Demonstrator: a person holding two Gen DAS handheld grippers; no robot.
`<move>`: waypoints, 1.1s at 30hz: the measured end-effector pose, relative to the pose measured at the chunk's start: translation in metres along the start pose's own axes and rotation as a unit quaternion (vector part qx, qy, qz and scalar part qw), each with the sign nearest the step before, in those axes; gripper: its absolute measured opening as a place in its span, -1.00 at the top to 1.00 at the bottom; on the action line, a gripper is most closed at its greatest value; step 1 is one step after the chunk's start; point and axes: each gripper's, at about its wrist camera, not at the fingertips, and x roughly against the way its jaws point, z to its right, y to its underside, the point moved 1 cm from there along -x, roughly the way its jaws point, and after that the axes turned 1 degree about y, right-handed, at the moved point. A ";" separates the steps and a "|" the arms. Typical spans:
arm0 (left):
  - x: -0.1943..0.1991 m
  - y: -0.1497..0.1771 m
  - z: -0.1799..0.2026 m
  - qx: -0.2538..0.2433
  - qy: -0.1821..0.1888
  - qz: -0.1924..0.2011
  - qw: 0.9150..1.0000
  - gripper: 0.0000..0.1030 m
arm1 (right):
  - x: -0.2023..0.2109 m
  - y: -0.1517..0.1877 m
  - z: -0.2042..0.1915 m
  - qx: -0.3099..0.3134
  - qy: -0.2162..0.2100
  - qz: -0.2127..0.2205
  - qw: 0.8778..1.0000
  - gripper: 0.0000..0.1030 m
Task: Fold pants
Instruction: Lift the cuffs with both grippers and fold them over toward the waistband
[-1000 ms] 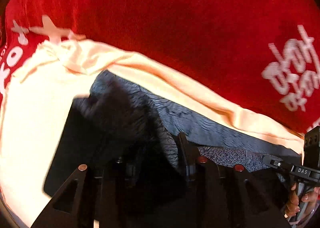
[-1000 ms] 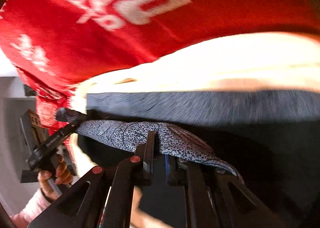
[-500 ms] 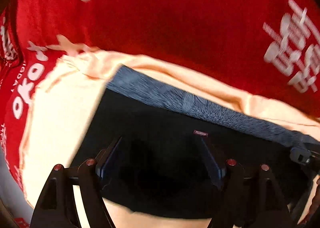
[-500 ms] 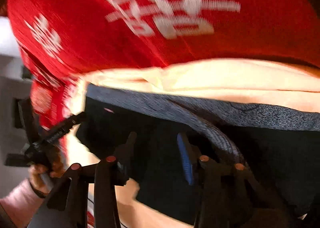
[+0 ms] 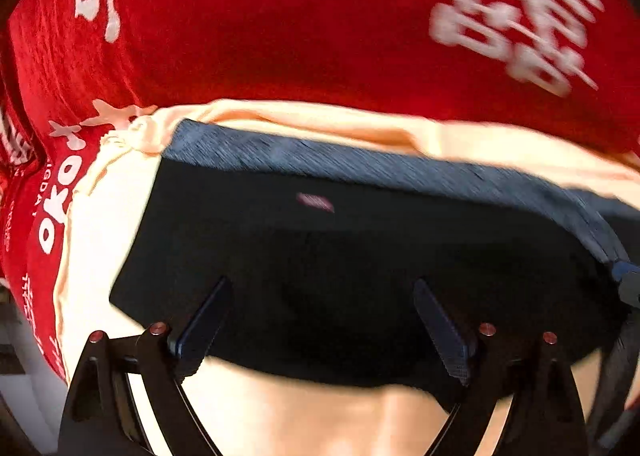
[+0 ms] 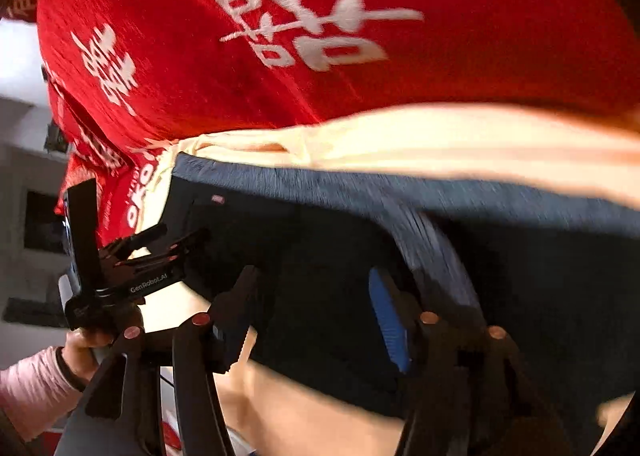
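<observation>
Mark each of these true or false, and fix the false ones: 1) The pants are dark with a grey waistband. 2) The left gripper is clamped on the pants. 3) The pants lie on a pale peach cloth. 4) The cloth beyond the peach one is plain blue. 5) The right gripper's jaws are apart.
1) True: the pants are dark with a grey waistband along the far edge.
2) False: the left gripper stands wide open above the pants, gripping nothing; its jaws have just been opening.
3) True: the peach cloth shows around the pants.
4) False: the red cloth has white lettering.
5) True: the right gripper is open, nothing pinched; its jaws have just been opening.
</observation>
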 end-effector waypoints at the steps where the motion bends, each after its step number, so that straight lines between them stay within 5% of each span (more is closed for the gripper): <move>1: 0.006 0.006 0.010 -0.007 0.007 -0.006 1.000 -0.80 | 0.009 0.011 0.005 -0.012 0.003 0.003 1.000 -0.18; 8: 0.034 0.062 0.088 -0.092 0.069 -0.031 0.993 -0.80 | 0.070 0.123 0.050 -0.133 0.040 0.037 0.990 -0.18; 19: 0.054 0.114 0.197 -0.173 0.168 -0.029 0.970 -0.80 | 0.112 0.324 0.122 -0.303 0.128 0.073 0.942 -0.18; 24: 0.057 0.127 0.238 -0.210 0.198 -0.036 0.957 -0.80 | 0.101 0.354 0.138 -0.319 0.127 0.079 0.936 -0.18; 33: 0.036 0.141 0.288 -0.239 0.217 -0.064 0.944 -0.80 | 0.104 0.343 0.146 -0.287 0.054 0.099 0.951 0.07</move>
